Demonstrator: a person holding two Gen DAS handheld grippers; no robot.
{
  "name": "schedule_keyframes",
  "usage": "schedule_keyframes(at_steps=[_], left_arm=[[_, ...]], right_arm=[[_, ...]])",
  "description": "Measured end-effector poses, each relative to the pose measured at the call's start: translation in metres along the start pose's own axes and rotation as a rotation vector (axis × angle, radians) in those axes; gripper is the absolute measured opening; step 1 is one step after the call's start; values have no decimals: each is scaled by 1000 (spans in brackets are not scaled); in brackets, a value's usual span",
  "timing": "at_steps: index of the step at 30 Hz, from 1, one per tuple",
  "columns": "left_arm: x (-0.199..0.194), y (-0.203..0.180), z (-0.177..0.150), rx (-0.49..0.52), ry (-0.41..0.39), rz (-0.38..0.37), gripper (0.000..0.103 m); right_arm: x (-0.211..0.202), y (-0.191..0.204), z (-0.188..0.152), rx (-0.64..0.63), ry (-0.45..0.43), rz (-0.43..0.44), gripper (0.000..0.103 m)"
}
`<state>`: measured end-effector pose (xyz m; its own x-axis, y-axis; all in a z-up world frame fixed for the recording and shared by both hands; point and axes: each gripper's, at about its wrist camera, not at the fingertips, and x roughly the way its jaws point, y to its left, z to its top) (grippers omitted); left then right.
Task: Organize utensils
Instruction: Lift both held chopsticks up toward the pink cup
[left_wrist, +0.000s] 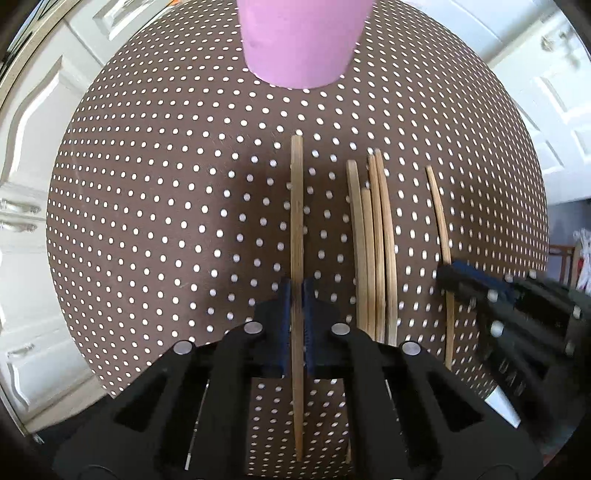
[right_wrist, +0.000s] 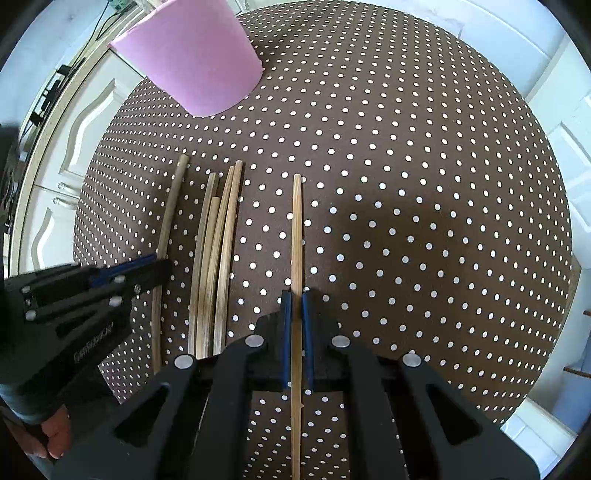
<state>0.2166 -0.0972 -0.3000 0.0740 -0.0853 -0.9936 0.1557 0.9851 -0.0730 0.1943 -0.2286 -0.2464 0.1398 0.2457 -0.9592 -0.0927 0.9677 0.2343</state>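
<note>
Several bamboo chopsticks lie side by side on a brown polka-dot tablecloth (left_wrist: 166, 184). In the left wrist view my left gripper (left_wrist: 297, 291) is shut on the leftmost chopstick (left_wrist: 296, 221), its blue pads pressed against both sides. A bundle of chopsticks (left_wrist: 376, 240) lies just to the right. Further right, my right gripper (left_wrist: 448, 275) sits on a single chopstick (left_wrist: 439, 214). In the right wrist view my right gripper (right_wrist: 296, 299) is shut on that chopstick (right_wrist: 296, 229), with the left gripper (right_wrist: 162, 269) at the far left. A pink cup (left_wrist: 301, 40) stands upright beyond the chopsticks' far ends.
The round table drops off on all sides, with white panelled cabinet doors (left_wrist: 33, 147) around it. The pink cup (right_wrist: 195, 59) stands at the far left in the right wrist view. Bare cloth (right_wrist: 424, 221) spreads to the right. A person's hand (right_wrist: 51, 435) holds the left gripper.
</note>
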Motion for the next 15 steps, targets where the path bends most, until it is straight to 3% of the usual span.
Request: schedule_keyframes(at_steps=[4,10,15], left_arm=[[-4,7,-21,34,10,-3,7],[4,24,-36,-52,9,-47,8],[-6,52,-25,-112,32,-78,8]], right_arm=[[-2,-4,0,11,7,3,5],[-2,-6,-3,14,16,7,5],[-2,-5,-1,25,19,-1,5]])
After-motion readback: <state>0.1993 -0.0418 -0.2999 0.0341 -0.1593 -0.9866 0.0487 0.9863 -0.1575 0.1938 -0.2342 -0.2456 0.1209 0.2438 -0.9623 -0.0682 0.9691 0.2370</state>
